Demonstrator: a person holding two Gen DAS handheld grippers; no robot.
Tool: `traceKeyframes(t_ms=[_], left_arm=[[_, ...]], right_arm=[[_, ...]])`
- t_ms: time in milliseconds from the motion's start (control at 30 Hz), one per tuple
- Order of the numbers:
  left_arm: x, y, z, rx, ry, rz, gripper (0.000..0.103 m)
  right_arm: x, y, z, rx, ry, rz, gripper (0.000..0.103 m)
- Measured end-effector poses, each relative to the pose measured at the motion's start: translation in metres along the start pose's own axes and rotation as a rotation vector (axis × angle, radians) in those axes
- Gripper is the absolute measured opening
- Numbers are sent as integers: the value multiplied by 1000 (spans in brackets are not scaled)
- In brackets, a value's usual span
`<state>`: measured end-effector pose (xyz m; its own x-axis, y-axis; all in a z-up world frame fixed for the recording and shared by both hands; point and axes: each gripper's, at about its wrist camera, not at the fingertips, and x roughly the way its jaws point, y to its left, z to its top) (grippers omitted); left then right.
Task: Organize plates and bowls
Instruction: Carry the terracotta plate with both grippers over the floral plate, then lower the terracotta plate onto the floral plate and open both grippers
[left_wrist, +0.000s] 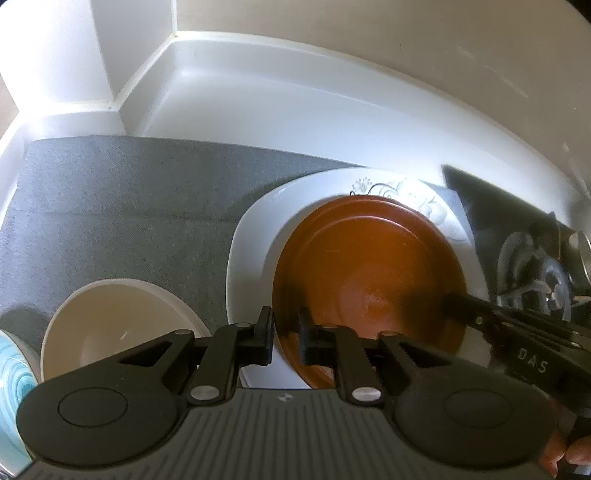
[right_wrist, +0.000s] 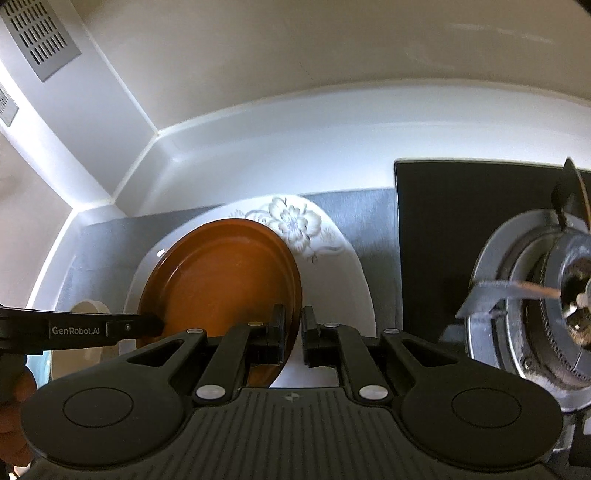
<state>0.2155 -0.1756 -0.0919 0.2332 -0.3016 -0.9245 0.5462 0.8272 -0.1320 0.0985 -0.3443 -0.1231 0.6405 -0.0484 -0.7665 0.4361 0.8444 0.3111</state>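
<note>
A brown plate (left_wrist: 369, 280) lies on a large white flowered plate (left_wrist: 255, 236), which rests on a grey mat (left_wrist: 129, 206). My left gripper (left_wrist: 286, 332) straddles the brown plate's left rim with its jaws close together. My right gripper (right_wrist: 293, 328) straddles the brown plate's (right_wrist: 221, 280) right rim over the white plate (right_wrist: 332, 258), its jaws close on the rim. A cream bowl (left_wrist: 110, 328) sits left of the plates. A blue patterned dish (left_wrist: 11, 369) shows at the far left edge.
A black gas hob with a burner (right_wrist: 546, 295) lies right of the mat. The white counter (left_wrist: 258, 103) ends at a wall corner behind. A wall vent (right_wrist: 40, 37) is at upper left.
</note>
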Motion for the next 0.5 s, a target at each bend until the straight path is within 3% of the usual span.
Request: traceKeyframes(t_ms=[100,167,200,233,333,500], left_arm=[[-5,1,0,-10,-20,-31,49],[-13,1,0,-9,-47,-47,72],[-18,0,-1,0,-66,-37,79],[-22,-2,-2,7,-84,-5,93],[-32,1,-6,18,-134,63,97],[-56,23,-22,-40,-154,92,97]], right_arm=[[3,-2,-3,7,4,-16,14],[3,-3,-5,3,-6,-35,26],[1,-3,-6,1,-15,-35,31],[-1,-3,-6,-3,-23,-36,37],[-5,-1,-8,-48,-50,-36,49],[-17,3,-9,-77,-76,-51,51]])
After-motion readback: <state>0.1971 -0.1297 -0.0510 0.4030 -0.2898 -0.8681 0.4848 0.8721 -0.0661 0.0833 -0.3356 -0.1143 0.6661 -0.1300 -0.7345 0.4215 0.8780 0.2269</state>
